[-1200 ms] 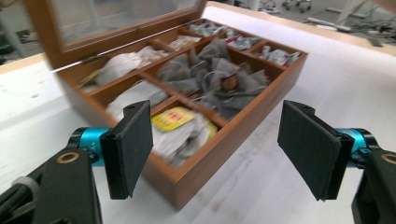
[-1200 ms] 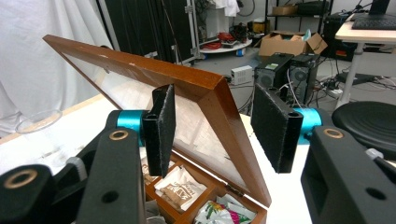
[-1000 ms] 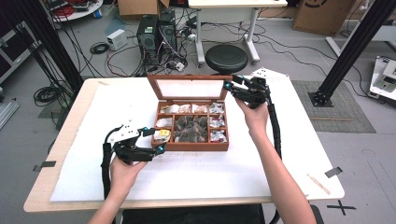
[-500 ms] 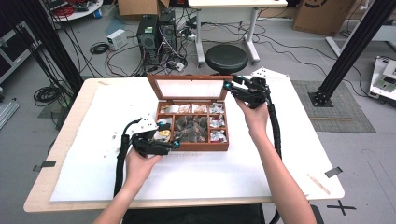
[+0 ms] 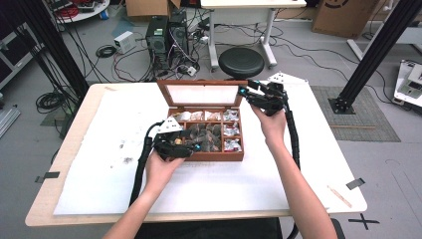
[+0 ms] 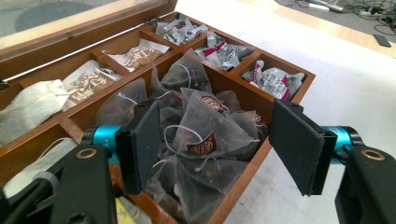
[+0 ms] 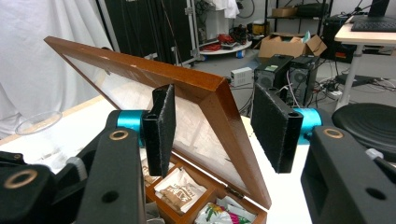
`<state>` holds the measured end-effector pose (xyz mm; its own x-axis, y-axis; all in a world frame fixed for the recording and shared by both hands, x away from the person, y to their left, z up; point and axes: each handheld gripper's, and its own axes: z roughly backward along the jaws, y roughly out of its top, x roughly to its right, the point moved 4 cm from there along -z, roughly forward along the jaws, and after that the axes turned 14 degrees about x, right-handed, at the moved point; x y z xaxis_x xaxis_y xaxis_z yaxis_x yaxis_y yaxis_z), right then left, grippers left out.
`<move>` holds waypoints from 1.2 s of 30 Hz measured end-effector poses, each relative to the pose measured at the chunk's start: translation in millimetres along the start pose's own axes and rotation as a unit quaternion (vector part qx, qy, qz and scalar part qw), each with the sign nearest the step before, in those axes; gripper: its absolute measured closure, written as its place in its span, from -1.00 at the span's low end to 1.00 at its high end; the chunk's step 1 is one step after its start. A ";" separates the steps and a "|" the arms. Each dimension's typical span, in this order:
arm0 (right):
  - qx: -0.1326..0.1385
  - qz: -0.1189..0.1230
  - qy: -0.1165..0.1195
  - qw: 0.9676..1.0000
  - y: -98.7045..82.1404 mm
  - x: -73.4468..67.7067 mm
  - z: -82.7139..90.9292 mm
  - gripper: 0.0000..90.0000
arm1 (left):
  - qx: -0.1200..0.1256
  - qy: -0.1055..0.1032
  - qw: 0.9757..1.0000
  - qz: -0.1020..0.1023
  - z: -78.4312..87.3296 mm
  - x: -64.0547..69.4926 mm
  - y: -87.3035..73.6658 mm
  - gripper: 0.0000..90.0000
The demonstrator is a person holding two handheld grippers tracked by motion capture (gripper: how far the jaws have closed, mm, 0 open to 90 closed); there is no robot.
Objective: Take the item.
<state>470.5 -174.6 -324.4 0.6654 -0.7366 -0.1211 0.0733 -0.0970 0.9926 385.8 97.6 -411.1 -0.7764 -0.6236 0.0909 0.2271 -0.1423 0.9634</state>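
A wooden tea box (image 5: 219,156) stands mid-table with its glass lid (image 5: 201,94) raised. My left gripper (image 5: 191,144) hangs over the box's front left. Its jaws have just been closing, and they still stand open. Mesh pyramid tea bags (image 6: 205,135) are piled between them, and the right pad (image 6: 294,144) is clear of the pile. My right gripper (image 5: 244,92) sits at the lid's far right corner. That corner of the lid (image 7: 140,70) lies between the right gripper's (image 7: 212,126) open jaws, with a gap at the right pad. Foil sachets (image 6: 224,51) and paper packets (image 6: 88,84) fill other compartments.
A white cloth (image 5: 298,169) covers the table, with dark crumbs (image 5: 124,159) at its left. A black stool (image 5: 241,62) and computer towers (image 5: 166,32) stand on the floor beyond the far edge. A clear dish (image 7: 37,121) rests on the table past the lid.
My left gripper has moved right from beside the box to over its front left compartments. Its jaws are now around the pyramid bags. The right hand and the lid have not moved.
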 end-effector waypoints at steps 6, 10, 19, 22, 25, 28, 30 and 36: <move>-0.001 0.000 0.000 1.000 0.1 -0.3 0.2 0.14 | -0.009 0.007 1.000 0.007 -10.2 0.1 0.6 -0.07; 0.000 0.000 0.001 1.000 0.1 -0.2 0.0 0.14 | -0.020 0.010 1.000 0.012 -15.3 -1.2 -1.9 0.00; 0.000 0.001 0.001 1.000 0.3 -0.7 0.2 0.14 | -0.064 0.017 0.998 0.004 -32.4 -1.2 1.4 0.16; 0.001 0.003 0.001 1.000 0.6 -1.0 0.4 0.14 | -0.076 0.013 0.997 0.011 -33.9 -1.2 0.8 0.25; 0.001 0.002 0.002 1.000 0.5 -0.8 0.4 0.14 | -0.085 0.014 0.996 0.015 -34.6 -1.3 -0.7 0.31; 0.000 0.003 0.001 1.000 0.6 -1.2 0.5 0.14 | -0.097 0.017 0.995 0.018 -34.8 -2.7 -2.7 0.40; 0.001 0.003 0.001 1.000 0.6 -1.0 0.4 0.14 | -0.099 0.015 0.995 0.021 -34.4 -3.7 -2.9 0.53; 0.000 0.003 0.001 1.000 0.6 -1.1 0.4 0.14 | -0.096 0.006 0.995 0.020 -33.3 -3.2 -1.8 0.83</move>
<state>469.5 -174.2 -323.7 0.6670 -0.7361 -0.1149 0.0685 -0.0929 0.9933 407.4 74.3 -421.5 -0.7572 -0.6413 0.1240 0.3670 -0.2607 0.8930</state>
